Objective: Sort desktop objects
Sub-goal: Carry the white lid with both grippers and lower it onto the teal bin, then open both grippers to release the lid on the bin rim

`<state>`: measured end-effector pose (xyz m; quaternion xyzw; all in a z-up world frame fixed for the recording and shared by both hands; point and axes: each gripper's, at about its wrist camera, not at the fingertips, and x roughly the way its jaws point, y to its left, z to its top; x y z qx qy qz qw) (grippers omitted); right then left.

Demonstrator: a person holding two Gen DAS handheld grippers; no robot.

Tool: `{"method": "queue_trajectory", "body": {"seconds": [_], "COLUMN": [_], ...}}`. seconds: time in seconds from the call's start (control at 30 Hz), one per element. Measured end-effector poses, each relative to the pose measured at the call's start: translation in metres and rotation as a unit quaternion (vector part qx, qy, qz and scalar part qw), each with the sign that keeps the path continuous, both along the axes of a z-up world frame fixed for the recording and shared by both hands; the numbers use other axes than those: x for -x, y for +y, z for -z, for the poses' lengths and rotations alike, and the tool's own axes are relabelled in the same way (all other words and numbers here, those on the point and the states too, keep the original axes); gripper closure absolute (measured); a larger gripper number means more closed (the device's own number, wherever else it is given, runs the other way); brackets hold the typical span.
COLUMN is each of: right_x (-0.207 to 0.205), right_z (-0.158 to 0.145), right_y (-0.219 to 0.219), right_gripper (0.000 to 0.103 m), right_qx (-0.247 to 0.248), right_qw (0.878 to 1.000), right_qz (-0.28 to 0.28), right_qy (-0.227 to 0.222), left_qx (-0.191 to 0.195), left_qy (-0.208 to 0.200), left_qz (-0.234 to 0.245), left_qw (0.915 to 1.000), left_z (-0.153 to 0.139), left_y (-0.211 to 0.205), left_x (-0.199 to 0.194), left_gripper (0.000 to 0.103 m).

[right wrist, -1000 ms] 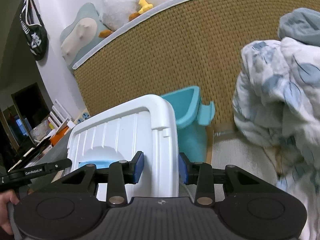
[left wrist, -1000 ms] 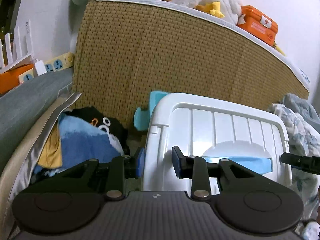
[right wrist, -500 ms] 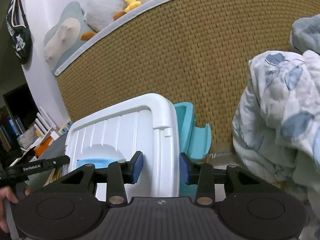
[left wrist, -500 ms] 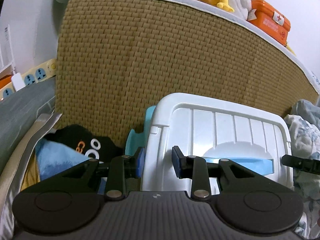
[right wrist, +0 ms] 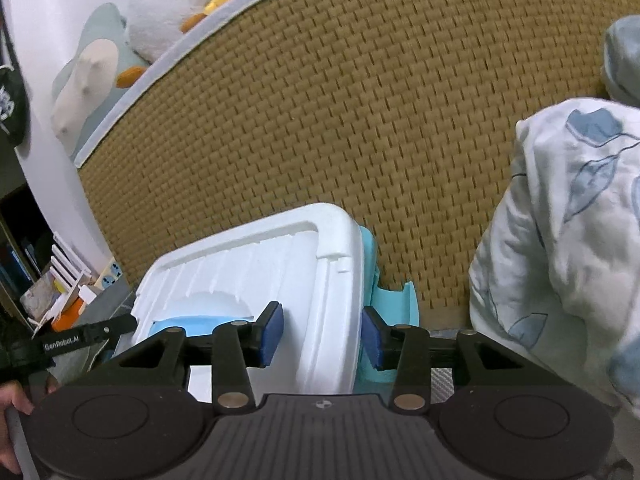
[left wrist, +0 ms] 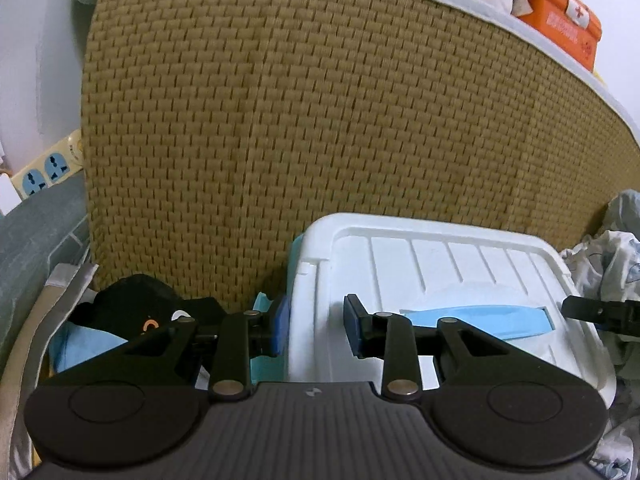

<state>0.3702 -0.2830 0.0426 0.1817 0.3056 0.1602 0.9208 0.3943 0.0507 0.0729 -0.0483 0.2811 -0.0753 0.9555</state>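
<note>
At the bottom of each frame, the left gripper (left wrist: 315, 330) clamps the left edge of the white lidded box (left wrist: 432, 280) and the right gripper (right wrist: 322, 338) clamps its right edge; the box sits low centre, against the woven headboard (left wrist: 320, 120) filling the upper frame

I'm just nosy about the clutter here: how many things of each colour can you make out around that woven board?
White: 3 — bin lid, plush, quilt
Orange: 1 — case
Teal: 1 — bin
Black: 1 — garment
Total: 6
</note>
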Motion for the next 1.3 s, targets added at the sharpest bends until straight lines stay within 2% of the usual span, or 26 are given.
{"method": "queue_trajectory", "body": {"seconds": [0.43, 0.6, 0.63, 0.77, 0.8, 0.87, 1.03, 1.13, 1.2, 1.3], "right_x": [-0.048, -0.062, -0.064, -0.064, -0.063, -0.061, -0.054, -0.038, -0.018, 0.017], "right_z": [0.007, 0.009, 0.01, 0.01, 0.01, 0.009, 0.003, -0.005, -0.014, -0.028], "right_y": [-0.001, -0.001, -0.001, 0.003, 0.005, 0.007, 0.016, 0.018, 0.019, 0.024], "right_gripper": [0.051, 0.05, 0.049, 0.047, 0.043, 0.036, 0.032, 0.032, 0.028, 0.027], "right_qx": [0.011, 0.014, 0.015, 0.028, 0.033, 0.044, 0.085, 0.104, 0.118, 0.126], "right_qw": [0.999, 0.999, 0.999, 0.999, 0.999, 0.998, 0.996, 0.994, 0.992, 0.989], "right_qz": [-0.005, -0.004, -0.005, -0.003, 0.0, 0.007, 0.015, 0.026, 0.035, 0.039], "right_qy": [0.034, 0.042, 0.041, 0.036, 0.035, 0.033, 0.024, -0.005, -0.035, -0.06], "left_qx": [-0.008, -0.026, -0.026, -0.014, -0.017, -0.033, -0.033, -0.054, -0.066, -0.063], "left_qy": [0.015, 0.012, 0.011, 0.017, 0.015, 0.01, -0.012, -0.044, -0.059, -0.043], "left_qz": [-0.014, -0.01, -0.01, -0.015, -0.021, -0.039, -0.058, -0.054, -0.056, -0.064], "left_qw": [0.9998, 0.9995, 0.9995, 0.9996, 0.9995, 0.9986, 0.9977, 0.9961, 0.9945, 0.995], "left_z": [0.001, 0.002, 0.003, 0.005, 0.005, 0.006, -0.001, -0.012, -0.018, -0.024], "left_y": [-0.001, -0.005, -0.005, 0.0, 0.001, 0.004, 0.013, 0.008, 0.003, -0.005], "left_x": [-0.02, -0.023, -0.022, -0.022, -0.021, -0.018, -0.001, 0.025, 0.044, 0.068], "left_gripper": [0.069, 0.067, 0.065, 0.045, 0.043, 0.03, 0.029, 0.014, 0.01, 0.004]}}
